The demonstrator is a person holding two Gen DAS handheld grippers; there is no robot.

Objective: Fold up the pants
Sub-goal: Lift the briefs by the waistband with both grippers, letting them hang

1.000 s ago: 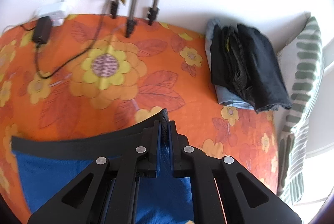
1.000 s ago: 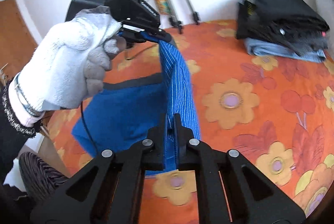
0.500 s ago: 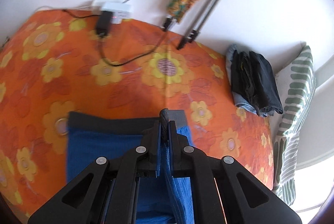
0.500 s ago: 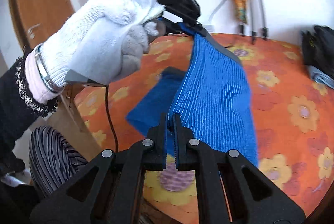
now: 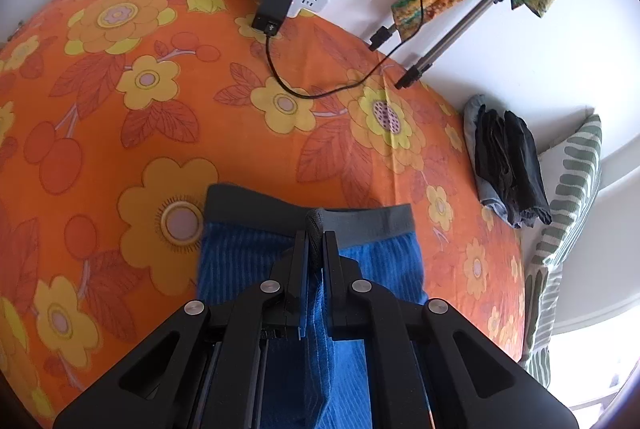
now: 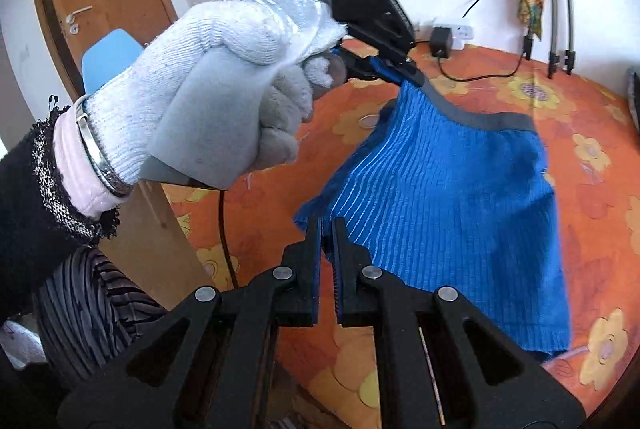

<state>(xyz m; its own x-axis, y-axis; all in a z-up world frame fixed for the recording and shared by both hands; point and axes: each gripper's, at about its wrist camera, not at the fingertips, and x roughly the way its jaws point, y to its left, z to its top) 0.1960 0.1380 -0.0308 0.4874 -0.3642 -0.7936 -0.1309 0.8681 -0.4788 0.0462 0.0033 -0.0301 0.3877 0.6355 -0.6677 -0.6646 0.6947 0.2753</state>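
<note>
Blue ribbed pants [image 6: 448,197] hang over the orange floral bed [image 5: 120,109], lower part draped on it. No container shows. A gloved hand [image 6: 224,97] at left holds the left gripper [image 6: 394,71] tilted down, clamped on the grey waistband [image 5: 360,223]. The right gripper [image 6: 327,225] is clamped on the pants' blue edge. Folded dark clothes [image 5: 508,165] lie at far right.

Open bed [image 5: 120,117] lay beyond the pants [image 5: 372,269]; a cable [image 5: 320,93], tripod legs [image 5: 452,37] and stacked clothes [image 5: 508,165] lined its far edge.
</note>
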